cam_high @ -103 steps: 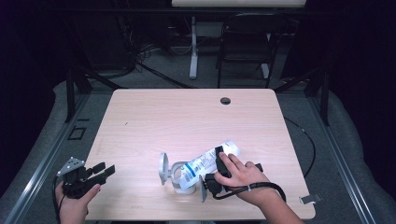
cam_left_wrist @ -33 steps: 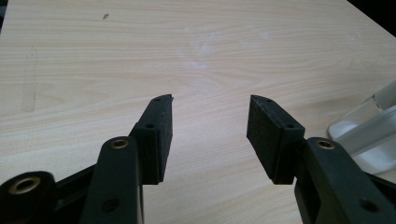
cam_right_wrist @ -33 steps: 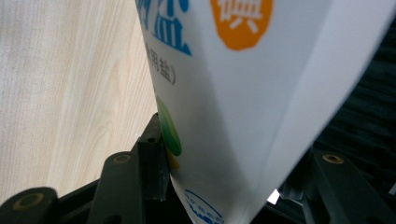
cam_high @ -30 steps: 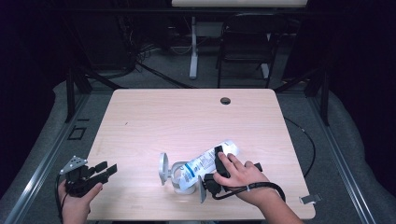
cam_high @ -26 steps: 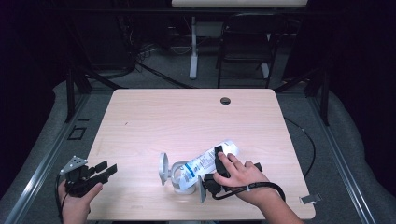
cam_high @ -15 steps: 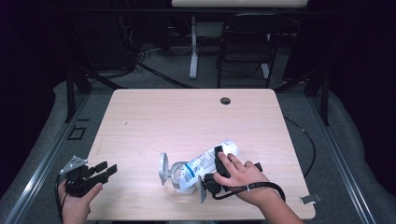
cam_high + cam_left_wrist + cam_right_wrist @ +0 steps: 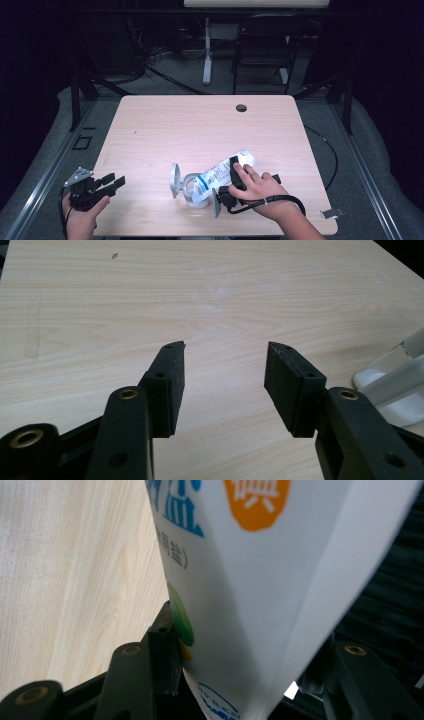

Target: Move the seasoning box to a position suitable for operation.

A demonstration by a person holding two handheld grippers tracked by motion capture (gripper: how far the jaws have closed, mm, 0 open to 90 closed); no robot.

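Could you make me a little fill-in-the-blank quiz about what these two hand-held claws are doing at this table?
1. The right gripper is shut on a white ____ with blue print.
2. The left gripper has its jaws ____, with nothing between them.
3. The left gripper sits near the table's front-____ corner in the high view.
4. Near the table's far edge is a small round ____.

Missing words: packet; open; left; hole

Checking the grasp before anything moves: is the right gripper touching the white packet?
Touching. In the right gripper view the white packet sits between the right gripper jaws, its left pad pressed against the printed side.
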